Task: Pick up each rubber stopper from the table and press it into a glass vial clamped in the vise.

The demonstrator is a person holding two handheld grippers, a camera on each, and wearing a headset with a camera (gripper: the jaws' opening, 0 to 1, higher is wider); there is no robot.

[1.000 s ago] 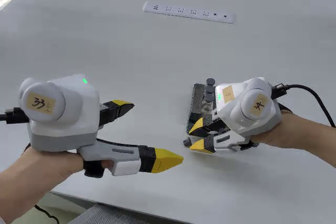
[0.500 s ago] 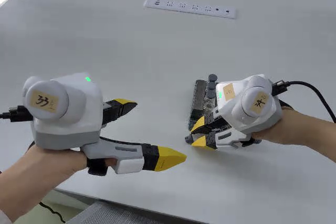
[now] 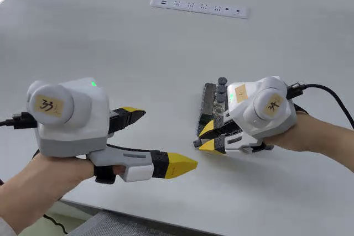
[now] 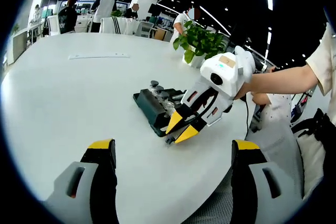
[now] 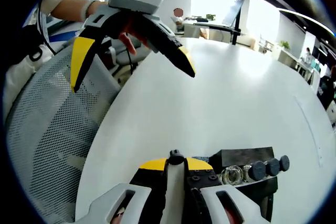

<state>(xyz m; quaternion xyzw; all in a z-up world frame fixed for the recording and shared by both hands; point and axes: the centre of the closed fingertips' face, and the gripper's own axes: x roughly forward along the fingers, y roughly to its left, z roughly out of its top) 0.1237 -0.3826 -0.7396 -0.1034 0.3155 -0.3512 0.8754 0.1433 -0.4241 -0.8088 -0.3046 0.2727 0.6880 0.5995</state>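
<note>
We see little movement over the last second, but what there is matters. The right gripper [image 3: 206, 137] has its yellow tips a shade closer together than a second ago. In the right gripper view its jaws are clenched on the small dark rubber stopper [image 5: 176, 157], which pokes out just past the tips. We judge from this that the pick is made. We cannot tell whether the stopper has left the table [image 3: 138, 59] yet. The gripper stays just at the near end of the vise [image 5: 247, 157] and has crept only slightly toward it, and part of that shift is the headset moving. In the right gripper view one open glass vial [image 5: 231, 174] sits at 3 o'clock from the stopper. Beyond it, further toward 3 o'clock, are three vials already capped [image 5: 270, 167]. So we take this to be the last stopper. What remains is to carry it over the open mouth and press it down squarely. The left gripper [image 3: 165, 139] hangs at 9 o'clock of the vise and well apart from it, jaws spread wide and grasping nothing, much where it was before. The power strip [image 3: 198, 6] lies at 12 o'clock, far across the table.
</note>
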